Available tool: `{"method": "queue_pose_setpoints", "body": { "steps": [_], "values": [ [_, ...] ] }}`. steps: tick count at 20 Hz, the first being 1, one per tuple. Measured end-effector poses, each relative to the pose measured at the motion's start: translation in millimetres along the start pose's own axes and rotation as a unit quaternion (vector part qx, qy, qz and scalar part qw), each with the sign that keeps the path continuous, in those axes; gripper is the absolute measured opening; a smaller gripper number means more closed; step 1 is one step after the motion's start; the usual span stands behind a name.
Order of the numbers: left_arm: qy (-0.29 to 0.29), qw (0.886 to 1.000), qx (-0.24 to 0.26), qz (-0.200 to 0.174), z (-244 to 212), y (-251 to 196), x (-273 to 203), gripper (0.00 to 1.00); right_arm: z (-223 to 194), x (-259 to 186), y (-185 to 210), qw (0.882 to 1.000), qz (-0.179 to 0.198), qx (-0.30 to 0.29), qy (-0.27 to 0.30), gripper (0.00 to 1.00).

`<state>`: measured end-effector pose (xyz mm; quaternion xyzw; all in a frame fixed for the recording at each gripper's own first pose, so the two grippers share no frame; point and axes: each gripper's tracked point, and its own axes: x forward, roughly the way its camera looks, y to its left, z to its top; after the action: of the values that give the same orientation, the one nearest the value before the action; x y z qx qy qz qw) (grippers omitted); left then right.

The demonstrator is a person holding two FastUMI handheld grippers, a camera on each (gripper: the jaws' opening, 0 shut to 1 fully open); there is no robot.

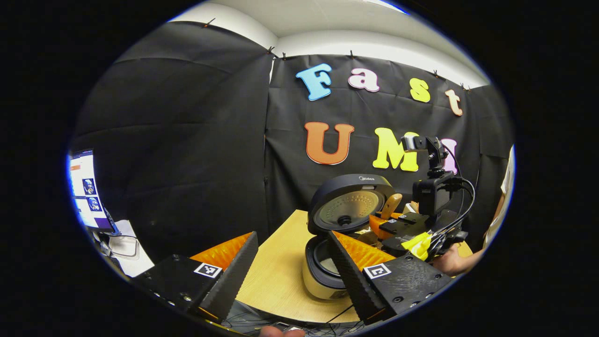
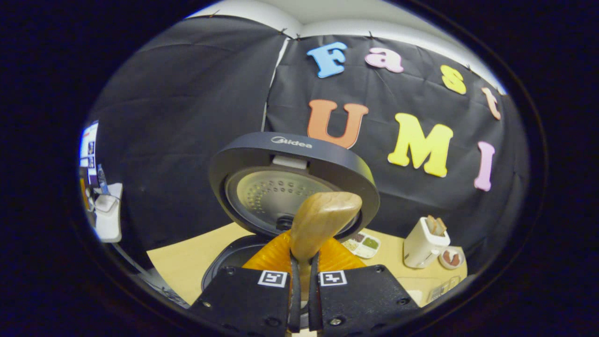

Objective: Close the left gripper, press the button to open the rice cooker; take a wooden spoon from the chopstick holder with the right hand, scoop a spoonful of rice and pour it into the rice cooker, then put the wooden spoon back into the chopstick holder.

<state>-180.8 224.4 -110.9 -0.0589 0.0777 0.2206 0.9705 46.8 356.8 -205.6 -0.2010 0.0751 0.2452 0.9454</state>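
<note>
Nearest the lens in the right gripper view, the right gripper (image 2: 303,262) has its two fingers drawn almost together on the handle of the wooden spoon (image 2: 323,220), whose bowl stands up in front of the camera and points toward the rice cooker (image 2: 290,187). The cooker's lid (image 2: 262,150) is raised and tilted back, showing its perforated inner plate, and the rim of the inner pot (image 2: 229,260) sits just below and beyond the fingers, so the button press looks done and the spoon is already out of the chopstick holder. Whether any rice lies in the spoon cannot be told (its bowl faces away from the camera), so it is hard to judge if the scoop is about to be tipped or has been emptied; either way the spoon hangs close over the open pot, and the return to the holder is judged to remain. In the left gripper view, the left gripper (image 1: 292,255) is held back with its fingers spread wide and nothing between them, above the near edge of the wooden table (image 1: 281,262). Off to the right on that table stand a white toaster (image 2: 423,243) and a small divided dish (image 2: 361,244).
</note>
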Motion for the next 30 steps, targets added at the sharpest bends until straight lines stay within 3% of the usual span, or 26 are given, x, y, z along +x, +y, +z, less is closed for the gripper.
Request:
{"method": "queue_pose_setpoints", "body": {
  "steps": [7, 12, 17, 23, 30],
  "values": [
    [-0.005, 1.0, 0.001, -0.011, 5.8, -8.4, -0.4, 0.95, 8.0, -6.6, 2.0, 1.0, 0.014, 0.015, -0.012, 0.12],
    [-0.007, 1.0, -0.001, -0.021, 11.1, -18.0, 5.2, 0.95, 18.8, -18.3, -9.3, 0.995, 0.033, 0.093, -0.013, 0.12],
    [-0.009, 1.0, 0.002, -0.027, 16.3, -34.8, 12.3, 0.94, 39.4, -39.1, -37.8, 0.983, 0.043, 0.177, -0.026, 0.12],
    [-0.013, 0.999, 0.006, -0.05, 31.4, -79.9, 28.2, 0.95, 54.4, -71.0, -122.7, 0.965, 0.015, 0.257, -0.042, 0.12],
    [-0.043, 0.998, 0.014, -0.054, 56.0, -135.6, 48.0, 0.94, 18.0, -117.7, -270.1, 0.951, -0.076, 0.295, -0.046, 0.12]
  ]
}}
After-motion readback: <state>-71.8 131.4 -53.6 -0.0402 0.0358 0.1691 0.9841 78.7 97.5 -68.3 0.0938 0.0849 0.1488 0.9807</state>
